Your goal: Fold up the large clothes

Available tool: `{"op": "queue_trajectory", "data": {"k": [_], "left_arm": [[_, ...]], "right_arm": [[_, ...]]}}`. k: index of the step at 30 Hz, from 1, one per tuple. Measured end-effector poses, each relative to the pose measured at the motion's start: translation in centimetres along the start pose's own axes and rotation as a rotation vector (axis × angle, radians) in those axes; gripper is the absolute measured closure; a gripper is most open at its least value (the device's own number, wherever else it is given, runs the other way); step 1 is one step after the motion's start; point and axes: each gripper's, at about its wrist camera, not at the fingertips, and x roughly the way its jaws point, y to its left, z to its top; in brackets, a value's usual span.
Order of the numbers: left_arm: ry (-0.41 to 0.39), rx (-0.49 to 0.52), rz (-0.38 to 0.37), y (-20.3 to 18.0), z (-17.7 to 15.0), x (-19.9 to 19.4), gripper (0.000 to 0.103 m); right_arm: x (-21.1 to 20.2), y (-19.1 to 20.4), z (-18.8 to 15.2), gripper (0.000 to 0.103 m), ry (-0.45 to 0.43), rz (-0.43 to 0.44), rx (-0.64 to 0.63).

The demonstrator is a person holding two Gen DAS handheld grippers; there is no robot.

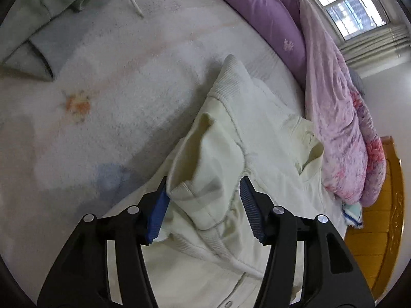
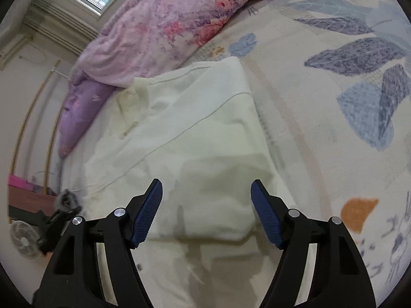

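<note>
A cream-white garment with ribbed cuffs lies bunched on the bed. My left gripper is open, its blue pads on either side of a raised fold of the garment near a ribbed hem, the left pad touching the cloth. In the right wrist view the same garment lies folded flat on the bedsheet. My right gripper is open and empty, hovering over the garment's near edge.
A pink and purple floral quilt is heaped along the bed's far side; it also shows in the right wrist view. A grey-green garment lies at the left view's top left. A wooden headboard and a window stand beyond.
</note>
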Motion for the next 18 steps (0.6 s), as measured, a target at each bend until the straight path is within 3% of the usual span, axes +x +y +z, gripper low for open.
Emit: {"op": "queue_trajectory", "data": {"k": [3,7,10,12,13,15,18], "left_arm": [[-0.026,0.057,0.015,-1.1,0.1,-0.9,0.046],[-0.034,0.139,0.059,-3.1,0.7,-1.5,0.046],[-0.008,0.179,0.065,-4.3,1.4,-1.7,0.046],[-0.006,0.225,0.095,-5.8,2.1,-1.7,0.034],[-0.013,0.249,0.107,-6.2,2.4,-1.8,0.03],[-0.02,0.282,0.094,-7.4,3.7,-1.4,0.027],[0.011,0.305,0.137,-8.5,5.6,0.5,0.027]], "right_arm": [[1.7,0.1,0.9,0.053,0.022,-0.002,-0.022],[5.6,-1.5,1.9,0.063,0.148,-0.072,0.028],[5.0,-0.7,3.1,0.06,0.166,-0.067,0.034],[3.4,0.3,4.1,0.049,0.109,-0.043,0.012],[2.6,0.8,4.9,0.038,0.071,-0.064,-0.003],[2.1,1.3,6.6,0.036,0.027,-0.085,-0.029],[2.9,1.3,8.9,0.036,0.002,-0.134,-0.046]]}}
